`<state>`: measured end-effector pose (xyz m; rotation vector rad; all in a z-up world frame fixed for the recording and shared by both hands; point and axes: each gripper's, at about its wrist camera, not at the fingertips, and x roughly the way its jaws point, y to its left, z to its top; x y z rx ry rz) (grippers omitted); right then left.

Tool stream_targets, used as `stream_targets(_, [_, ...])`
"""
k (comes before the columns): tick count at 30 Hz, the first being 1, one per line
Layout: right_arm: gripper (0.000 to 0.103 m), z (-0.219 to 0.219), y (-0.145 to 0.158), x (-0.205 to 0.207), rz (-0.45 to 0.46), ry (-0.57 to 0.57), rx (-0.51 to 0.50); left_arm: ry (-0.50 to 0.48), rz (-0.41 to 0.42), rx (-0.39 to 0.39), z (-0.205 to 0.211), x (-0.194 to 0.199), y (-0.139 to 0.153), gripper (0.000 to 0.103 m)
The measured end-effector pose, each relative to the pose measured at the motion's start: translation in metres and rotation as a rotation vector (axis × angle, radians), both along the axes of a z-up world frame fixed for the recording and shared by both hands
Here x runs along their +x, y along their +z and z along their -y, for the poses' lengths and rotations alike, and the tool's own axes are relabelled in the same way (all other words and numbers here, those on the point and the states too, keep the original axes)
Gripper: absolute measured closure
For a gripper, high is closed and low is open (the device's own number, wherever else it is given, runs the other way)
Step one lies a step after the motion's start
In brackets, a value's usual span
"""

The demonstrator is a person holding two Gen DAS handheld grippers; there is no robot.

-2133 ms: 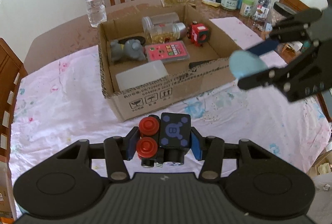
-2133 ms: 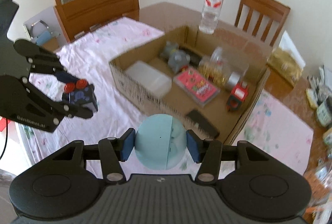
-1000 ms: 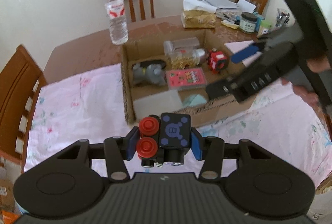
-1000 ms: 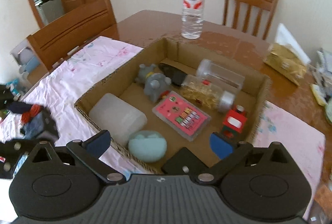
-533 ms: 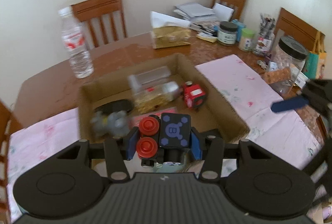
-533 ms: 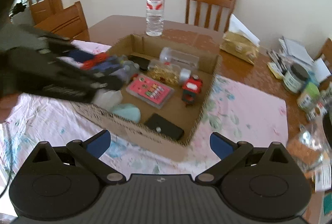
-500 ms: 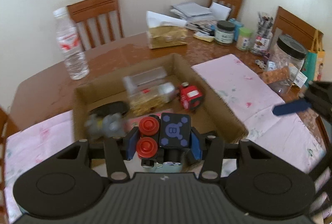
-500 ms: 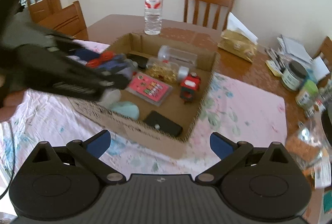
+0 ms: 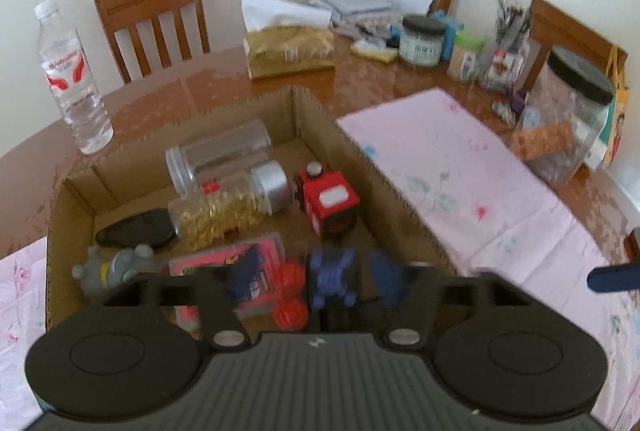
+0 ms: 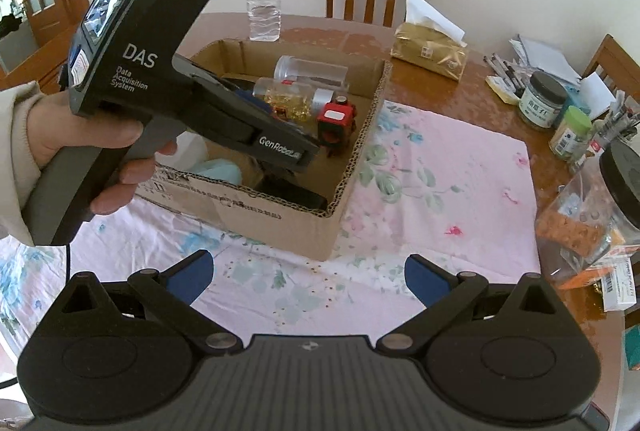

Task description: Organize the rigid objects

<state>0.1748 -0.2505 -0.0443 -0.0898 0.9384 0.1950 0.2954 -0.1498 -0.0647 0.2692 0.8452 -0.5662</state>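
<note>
Two grippers were seen at a cardboard box [image 10: 304, 219] that stood on a pink floral cloth [image 10: 440, 187] over a wooden table [image 9: 400, 83]. The left gripper [image 9: 316, 281] was held over the near part of the box, and its jaws had just been opening: the blue pads were blurred and drawn apart from a dark blue toy block with red knobs [image 9: 320, 285], which was seen between them, no longer pressed; whether the block had reached the box floor could not be told. In the right wrist view that gripper's body was gripped by a hand [image 10: 80, 147] in a pale sleeve. The right gripper [image 10: 308, 275] was held wide open and empty above the cloth, just outside the box. Inside the box were seen a red toy cube [image 9: 328, 205], a jar of golden pieces [image 9: 224, 203], a clear container [image 9: 216, 155], a pink card [image 9: 224, 263], a grey figure [image 9: 116, 265], a pale blue rounded thing [image 10: 220, 169] and a flat black object [image 10: 292, 195]. A water bottle [image 9: 72, 79] stood beyond the box.
</note>
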Motion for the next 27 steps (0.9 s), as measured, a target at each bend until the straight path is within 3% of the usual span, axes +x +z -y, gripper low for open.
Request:
stream_targets(1, [0.0,0.001,0.001,0.0,0.001,-0.002,0.0,0.004,0.021,-0.014,-0.001,-0.002,0.003,0.0])
stream_targets(4, [0.0,0.001,0.002,0.001,0.007,-0.008,-0.007,0.002,0.096,-0.047,-0.008,-0.011,0.016,0.0])
stream_targets(13, [0.0,0.0,0.0,0.016,-0.031,-0.067,-0.047,0.106,0.127,-0.015,-0.035,-0.042,0.042,0.0])
stream_targets(20, [0.0,-0.005,-0.01,0.031,-0.1,-0.175,-0.091,0.255,0.064,0.077,-0.055,-0.071,0.046,0.0])
stream_targets(27, [0.0,-0.023,0.009,0.029,-0.1,-0.201,-0.08,0.411,0.001,0.094,-0.086,-0.089,0.062,0.001])
